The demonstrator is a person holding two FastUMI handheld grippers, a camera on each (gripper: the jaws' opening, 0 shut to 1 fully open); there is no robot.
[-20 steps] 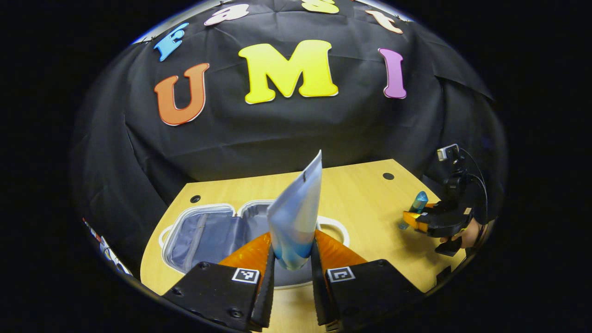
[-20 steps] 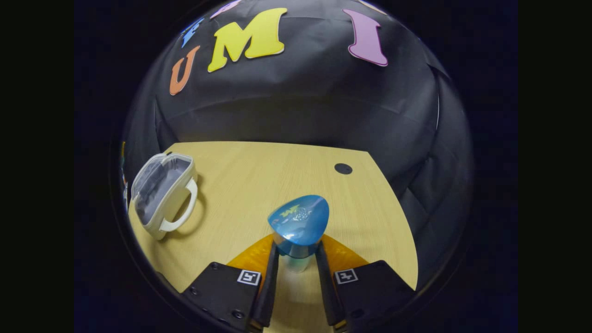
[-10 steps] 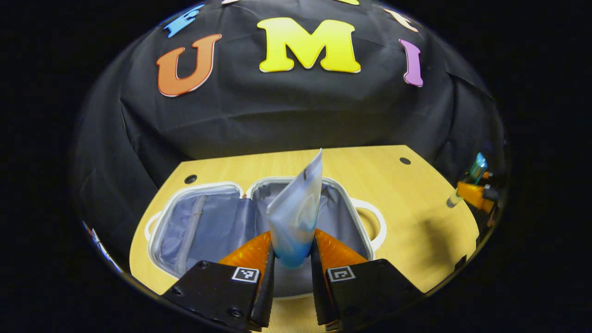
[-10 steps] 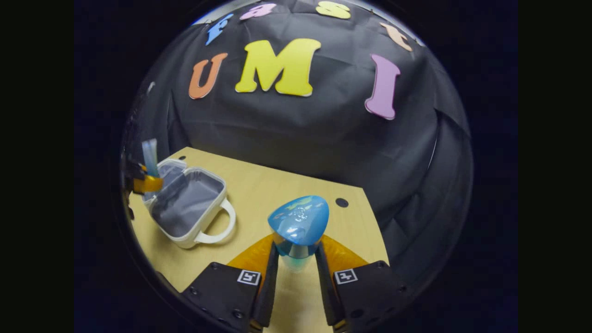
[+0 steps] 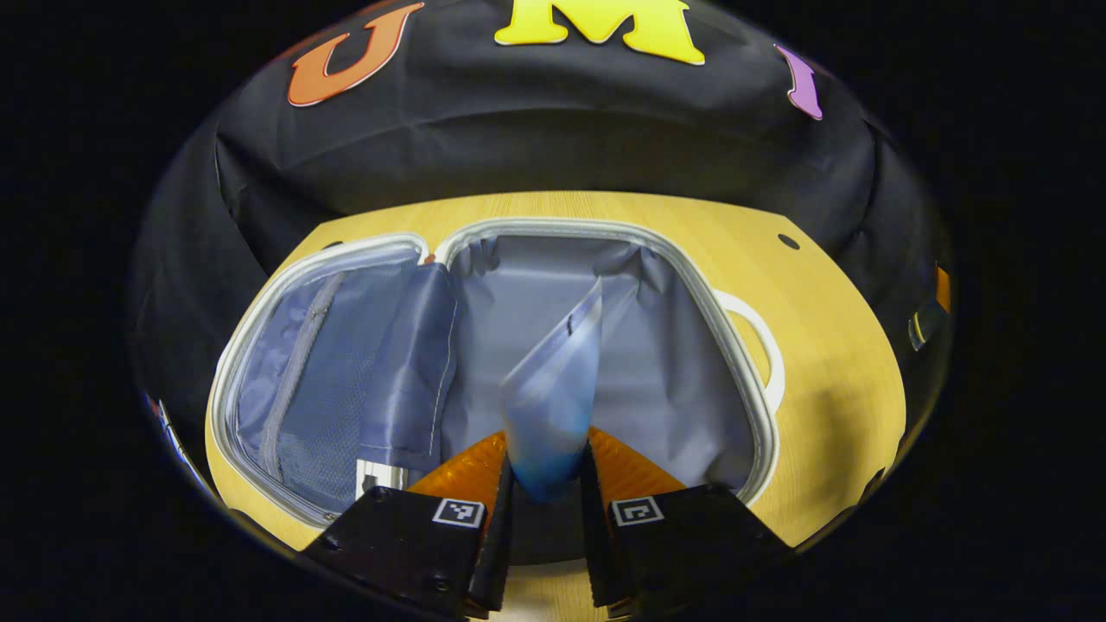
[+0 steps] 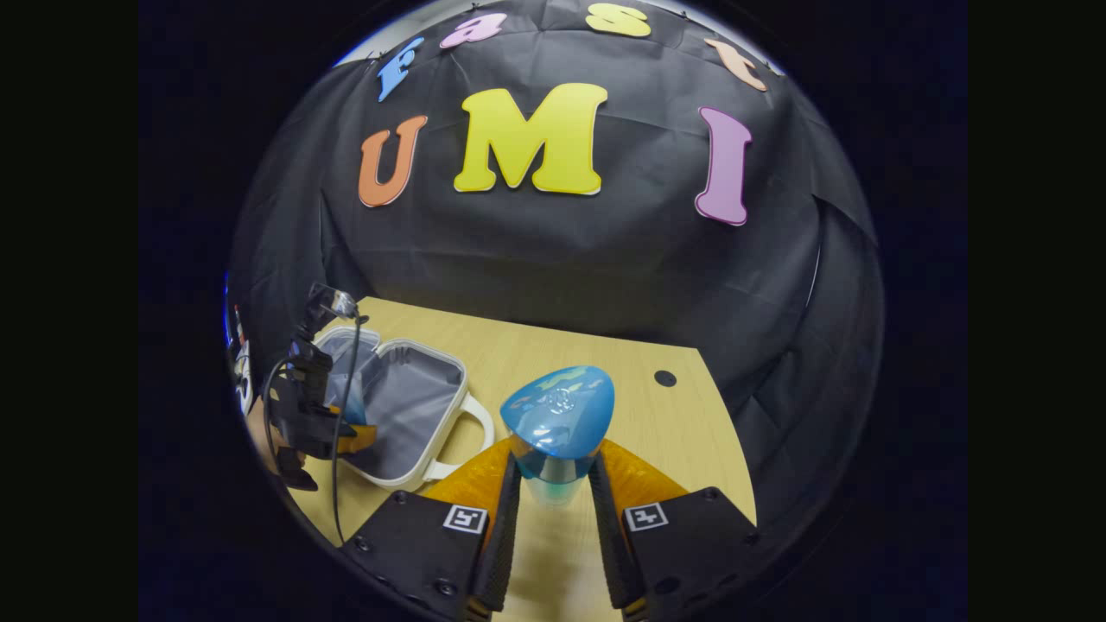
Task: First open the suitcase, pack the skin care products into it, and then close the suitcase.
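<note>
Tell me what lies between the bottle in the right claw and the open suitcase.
In the right gripper view, bare table separates the blue-capped bottle from the suitcase; its white handle faces the bottle. Nothing else lies there.

Dim booth, fisheye warp, slight blur

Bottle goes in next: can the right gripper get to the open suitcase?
Probably yes: bare table lies between, but the left gripper sits over the suitcase, crowding it.
</note>
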